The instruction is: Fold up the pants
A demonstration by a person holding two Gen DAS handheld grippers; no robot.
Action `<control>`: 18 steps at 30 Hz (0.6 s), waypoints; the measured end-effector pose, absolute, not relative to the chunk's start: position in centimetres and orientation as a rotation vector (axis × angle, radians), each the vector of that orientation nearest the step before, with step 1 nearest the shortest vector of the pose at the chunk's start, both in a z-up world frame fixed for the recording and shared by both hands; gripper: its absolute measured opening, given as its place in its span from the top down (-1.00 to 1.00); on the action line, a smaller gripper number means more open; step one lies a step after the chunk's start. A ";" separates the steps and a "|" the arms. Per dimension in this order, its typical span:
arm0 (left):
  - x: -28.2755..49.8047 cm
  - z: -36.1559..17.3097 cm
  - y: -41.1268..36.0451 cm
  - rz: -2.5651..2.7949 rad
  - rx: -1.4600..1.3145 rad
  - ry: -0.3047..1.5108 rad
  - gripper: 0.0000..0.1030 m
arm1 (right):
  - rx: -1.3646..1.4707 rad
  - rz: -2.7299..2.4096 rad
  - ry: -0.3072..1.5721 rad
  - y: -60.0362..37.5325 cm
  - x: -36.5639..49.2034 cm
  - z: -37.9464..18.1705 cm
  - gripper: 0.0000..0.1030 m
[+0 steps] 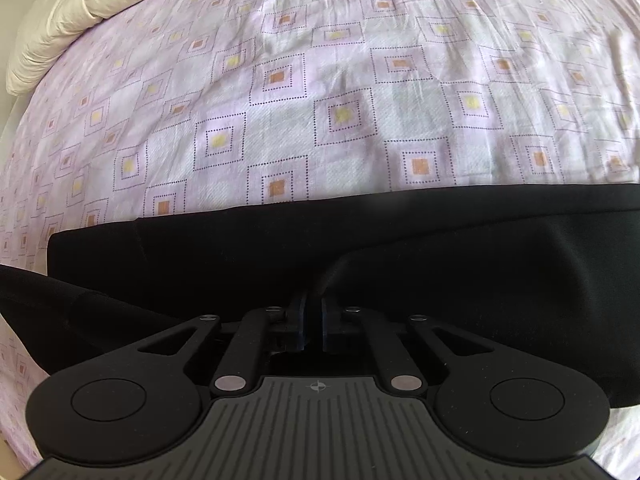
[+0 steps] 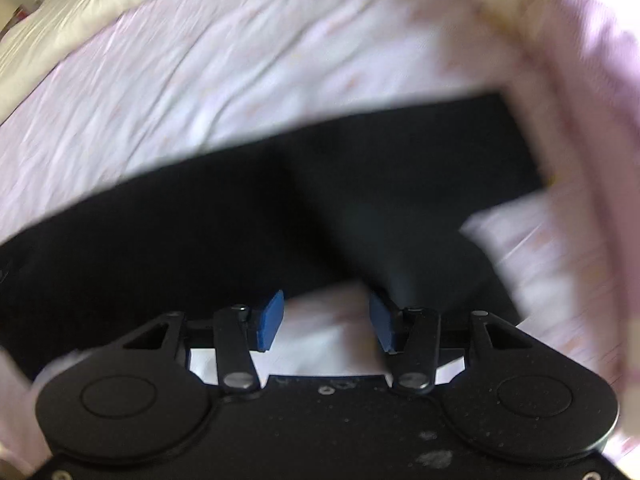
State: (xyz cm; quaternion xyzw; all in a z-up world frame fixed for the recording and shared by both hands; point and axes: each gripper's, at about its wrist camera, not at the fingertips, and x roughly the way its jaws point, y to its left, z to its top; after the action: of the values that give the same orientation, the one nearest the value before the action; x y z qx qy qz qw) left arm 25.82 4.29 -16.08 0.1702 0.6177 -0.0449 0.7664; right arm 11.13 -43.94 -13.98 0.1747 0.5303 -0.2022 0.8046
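Observation:
Black pants (image 1: 400, 240) lie stretched across a bed with a pink patterned sheet (image 1: 280, 80). In the left wrist view my left gripper (image 1: 313, 322) is shut on a raised fold of the pants, and the cloth drapes from the blue pads. In the blurred right wrist view the pants (image 2: 240, 216) run across the middle. My right gripper (image 2: 326, 320) is open with its blue pads (image 2: 270, 320) wide apart. It holds nothing and hovers at the near edge of the pants, with pink sheet showing between the fingers.
A cream duvet (image 1: 52, 36) is bunched at the far left of the bed and also shows in the right wrist view (image 2: 60, 12). The bed's right edge (image 2: 580, 120) drops away at the right.

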 end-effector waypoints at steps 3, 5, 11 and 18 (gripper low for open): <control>26.1 -16.2 4.4 -0.101 0.372 1.342 0.90 | 0.340 -0.522 1.048 -46.6 11.9 -12.4 -0.13; 26.3 -16.1 4.4 -0.103 0.374 1.339 0.90 | 0.340 -0.516 1.048 -47.5 12.1 -12.4 -0.16; 26.2 -16.3 4.4 -0.103 0.365 1.337 0.91 | 0.333 -0.460 1.054 -48.9 12.6 -13.5 -0.34; 26.4 -16.2 4.7 -0.113 0.357 1.341 0.91 | 0.315 -0.315 1.078 -49.0 14.6 -14.4 -0.36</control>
State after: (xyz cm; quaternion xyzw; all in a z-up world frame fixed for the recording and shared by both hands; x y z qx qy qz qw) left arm 26.44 4.72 -16.24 0.1645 0.6175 -0.0521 0.7674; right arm 14.55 -49.02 -14.43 0.1487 0.5092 -0.1486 0.8346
